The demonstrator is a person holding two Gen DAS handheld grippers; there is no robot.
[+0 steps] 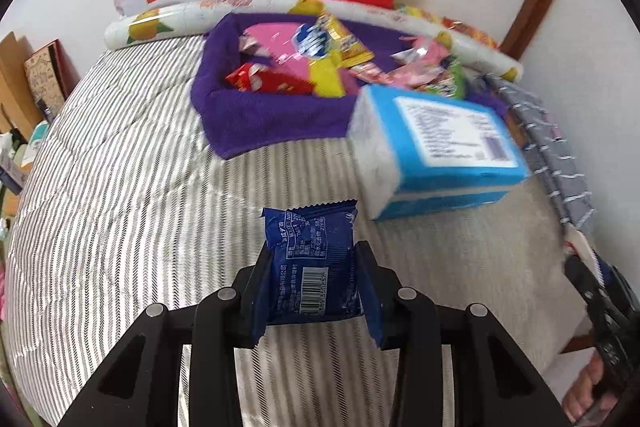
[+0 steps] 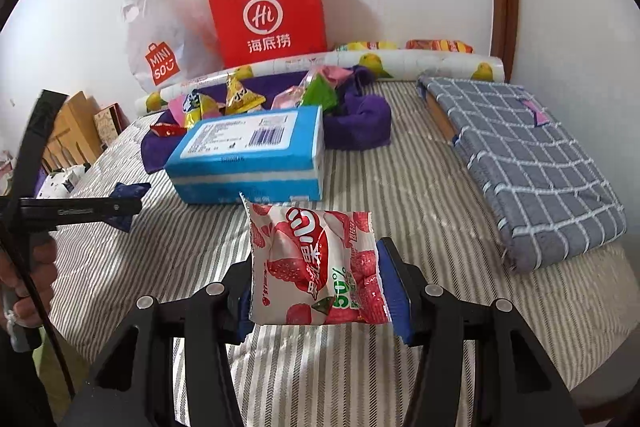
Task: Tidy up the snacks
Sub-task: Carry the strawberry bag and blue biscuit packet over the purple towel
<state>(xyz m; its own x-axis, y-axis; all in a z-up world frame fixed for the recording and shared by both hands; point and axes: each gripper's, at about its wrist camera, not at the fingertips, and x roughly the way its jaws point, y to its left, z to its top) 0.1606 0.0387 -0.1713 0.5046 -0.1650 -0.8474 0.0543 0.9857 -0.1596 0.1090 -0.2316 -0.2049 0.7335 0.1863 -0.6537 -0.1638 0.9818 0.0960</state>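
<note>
left tongs (image 1: 314,291) clamp blue snack packet (image 1: 312,251) | above striped bedcover (image 1: 120,167)

Left gripper (image 1: 314,289): angled steeply downward, jaws closed tight on a dark blue snack packet (image 1: 312,267), pads pressing its two side edges; the packet stands upright between them. In the right wrist view this gripper enters from the left edge, a bare hand (image 2: 30,279) wrapped around its handle.

Right gripper (image 2: 316,279): tilted downward, jaws partly apart and clamped on a strawberry-print snack packet (image 2: 316,263), held upright by both sides.
</note>
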